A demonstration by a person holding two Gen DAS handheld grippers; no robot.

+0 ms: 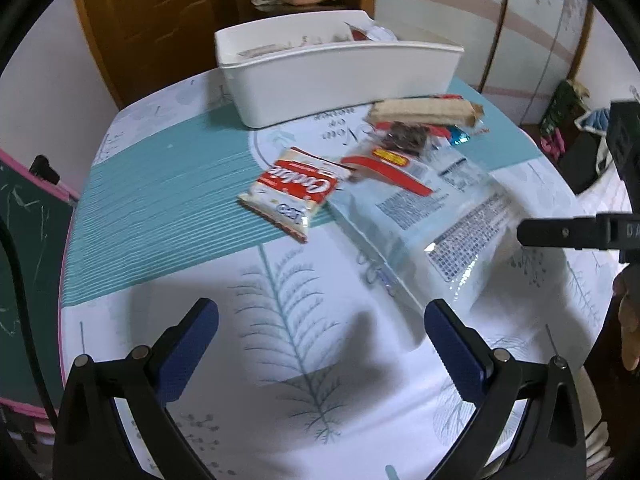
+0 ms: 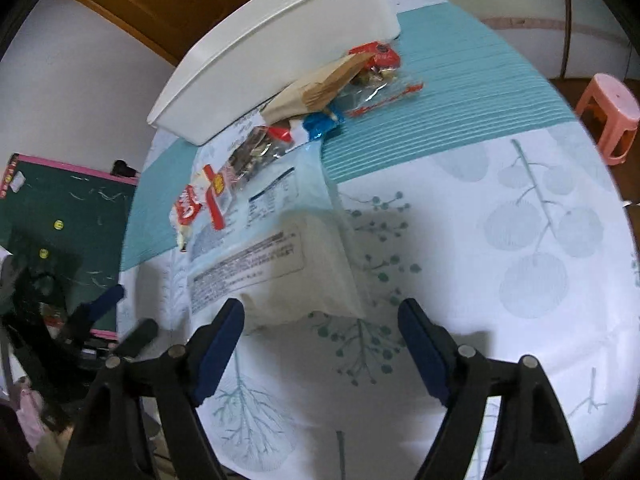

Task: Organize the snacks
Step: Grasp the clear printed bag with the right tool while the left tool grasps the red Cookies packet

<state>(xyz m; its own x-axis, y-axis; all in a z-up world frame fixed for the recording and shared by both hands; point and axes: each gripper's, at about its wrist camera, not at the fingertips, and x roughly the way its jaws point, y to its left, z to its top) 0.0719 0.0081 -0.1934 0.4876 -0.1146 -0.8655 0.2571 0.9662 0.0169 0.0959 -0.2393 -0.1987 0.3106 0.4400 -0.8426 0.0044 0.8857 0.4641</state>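
left gripper [image 1: 321,322]: fingers spread wide, nothing between them, above the near part of the tabletop [image 1: 280,360]
right gripper [image 2: 321,322]: fingers spread, empty, just short of the large pale packet [image 2: 280,256]
large pale packet: flat on tabletop, right of centre, printed label up, blurred
cookie packet [image 1: 294,192]: red and white, mid-tabletop, just left of the large packet
wafer pack [image 1: 424,111]: far side, against the white bin's front wall
blue-wrapped sweet [image 2: 320,124]: beside the wafer pack, in the snack pile
white bin [image 1: 340,80]: far edge of tabletop, some wrappers inside, contents unclear
pink stool [image 2: 608,116]: on the floor, far right
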